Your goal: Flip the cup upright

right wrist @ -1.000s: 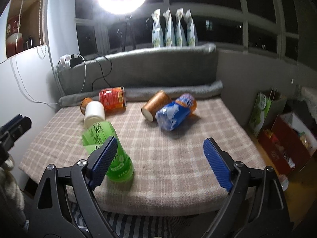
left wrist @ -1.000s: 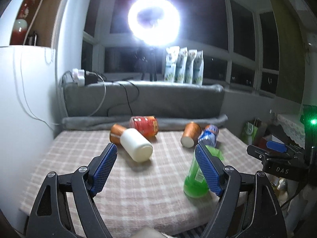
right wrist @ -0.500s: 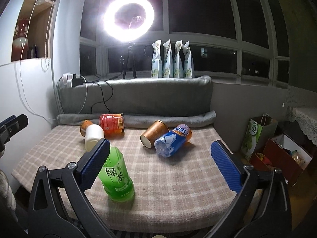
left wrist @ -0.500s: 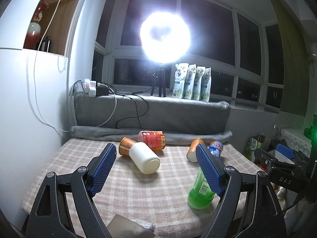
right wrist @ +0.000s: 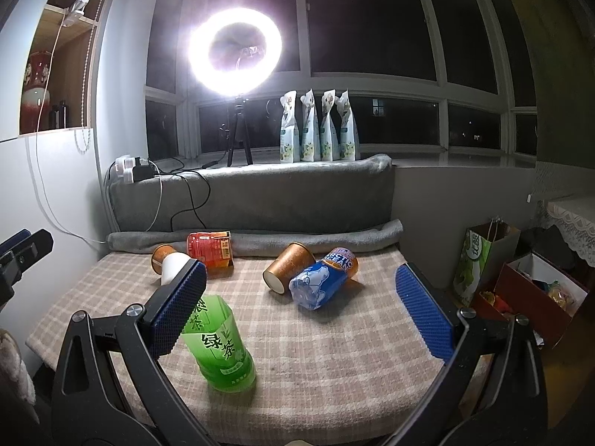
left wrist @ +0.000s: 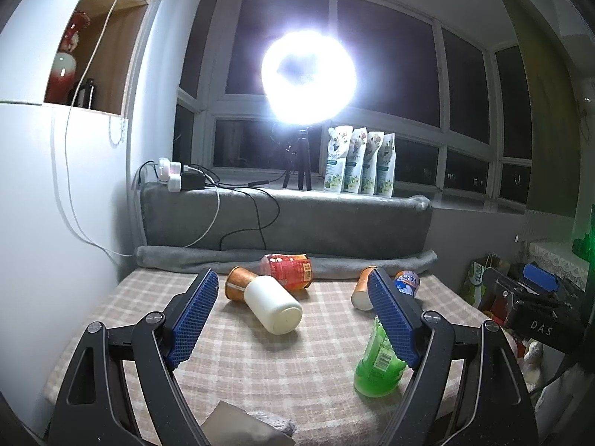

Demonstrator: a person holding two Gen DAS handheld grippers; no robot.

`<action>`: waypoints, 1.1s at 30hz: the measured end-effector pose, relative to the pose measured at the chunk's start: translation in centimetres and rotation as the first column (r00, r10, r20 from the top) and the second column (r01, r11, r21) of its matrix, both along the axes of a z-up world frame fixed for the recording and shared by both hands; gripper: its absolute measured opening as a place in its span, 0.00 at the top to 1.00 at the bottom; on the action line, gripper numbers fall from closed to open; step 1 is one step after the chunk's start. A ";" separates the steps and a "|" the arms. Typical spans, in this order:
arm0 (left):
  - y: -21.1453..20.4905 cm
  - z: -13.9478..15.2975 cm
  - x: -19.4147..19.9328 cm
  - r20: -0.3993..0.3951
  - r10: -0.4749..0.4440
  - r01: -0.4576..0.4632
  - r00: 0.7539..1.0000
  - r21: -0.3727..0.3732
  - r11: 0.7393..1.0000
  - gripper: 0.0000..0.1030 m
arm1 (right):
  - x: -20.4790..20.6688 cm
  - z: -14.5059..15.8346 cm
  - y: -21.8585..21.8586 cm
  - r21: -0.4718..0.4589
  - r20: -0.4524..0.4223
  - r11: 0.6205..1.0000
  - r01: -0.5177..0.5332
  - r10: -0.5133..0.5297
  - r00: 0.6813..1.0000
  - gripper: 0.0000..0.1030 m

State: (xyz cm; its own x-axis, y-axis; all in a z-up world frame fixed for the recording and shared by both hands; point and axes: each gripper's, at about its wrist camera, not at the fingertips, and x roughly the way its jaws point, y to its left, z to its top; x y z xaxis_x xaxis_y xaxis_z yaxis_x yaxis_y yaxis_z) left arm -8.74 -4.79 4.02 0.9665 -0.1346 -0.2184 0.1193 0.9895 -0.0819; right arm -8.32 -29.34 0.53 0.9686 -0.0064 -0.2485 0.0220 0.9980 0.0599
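Both hand-held grippers (left wrist: 293, 319) (right wrist: 297, 304) wide, empty.

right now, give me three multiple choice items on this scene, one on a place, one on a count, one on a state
1. Where is the green cup?
A. at the near edge of the checked mat
B. on the windowsill
C. inside the red cup

2. How many white pouches stand on the sill?
A. two
B. four
C. six

3. How does the white cup sit?
A. upright
B. on its side
C. stacked on the blue cup

Answers: 1 A, it stands close in front of both grippers; 2 B, four stand in a row beside the ring light; 3 B, its flat end faces the left gripper, which is open like the right gripper.
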 end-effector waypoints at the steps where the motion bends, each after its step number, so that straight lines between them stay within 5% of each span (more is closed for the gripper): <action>1: 0.0 0.0 0.0 0.000 -0.001 0.001 1.000 0.000 1.000 0.20 | 0.0 0.0 0.0 0.001 -0.001 1.000 0.000 0.000 1.000 0.00; 33: 0.1 -0.2 -0.1 -0.010 -0.002 0.002 1.000 -0.006 1.000 0.19 | -0.1 0.0 -0.1 0.004 -0.004 1.000 0.002 -0.002 1.000 0.00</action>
State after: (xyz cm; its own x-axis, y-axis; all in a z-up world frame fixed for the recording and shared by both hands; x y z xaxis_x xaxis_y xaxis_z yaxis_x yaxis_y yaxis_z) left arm -8.84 -4.73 3.87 0.9639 -0.1382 -0.2274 0.1208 0.9887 -0.0888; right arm -8.39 -29.48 0.55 0.9676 -0.0075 -0.2523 0.0242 0.9977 0.0634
